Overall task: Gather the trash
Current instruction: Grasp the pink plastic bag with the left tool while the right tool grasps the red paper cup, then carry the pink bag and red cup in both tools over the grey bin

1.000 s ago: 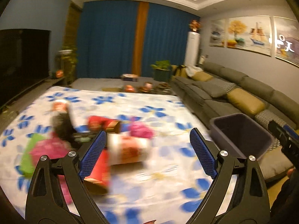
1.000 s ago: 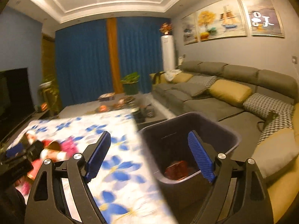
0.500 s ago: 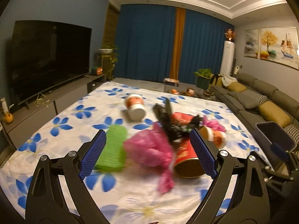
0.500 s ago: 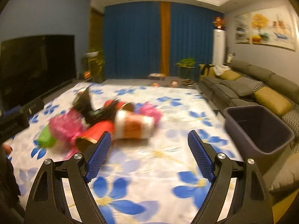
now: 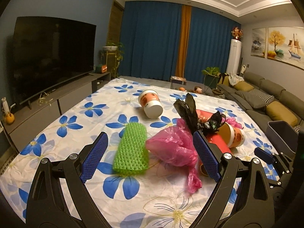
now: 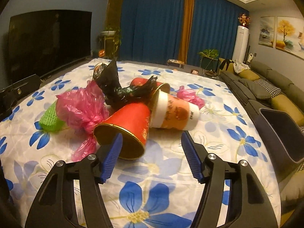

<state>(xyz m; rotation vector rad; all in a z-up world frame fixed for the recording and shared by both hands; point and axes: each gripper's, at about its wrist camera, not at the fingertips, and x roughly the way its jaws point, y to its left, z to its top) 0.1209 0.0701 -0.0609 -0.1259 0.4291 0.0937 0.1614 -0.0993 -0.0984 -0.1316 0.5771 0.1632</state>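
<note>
Trash is piled on the flowered tablecloth [image 5: 79,125]. My left gripper [image 5: 150,142] is open just above the cloth; a green net sleeve [image 5: 133,148] and a pink plastic bag [image 5: 171,148] lie between and just past its fingers, untouched. Behind them are a black bag [image 5: 190,112] and a white paper cup [image 5: 151,103] on its side. My right gripper [image 6: 152,138] is closing, its pads clear of everything. The mouth of a tipped red cup [image 6: 129,121] lies by its left finger, with an orange-and-white cup [image 6: 174,114] beyond.
A dark bin [image 6: 281,131] stands off the table's right edge, before the grey sofa [image 6: 266,87]. A TV [image 5: 53,57] on a low cabinet runs along the left. A second red cup [image 6: 140,81] and another pink bag [image 6: 190,95] lie deeper in the pile.
Both views have swung from the bin side to the trash pile. The left gripper now faces the green net and pink bag. The right gripper has come close to the red cup and narrowed.
</note>
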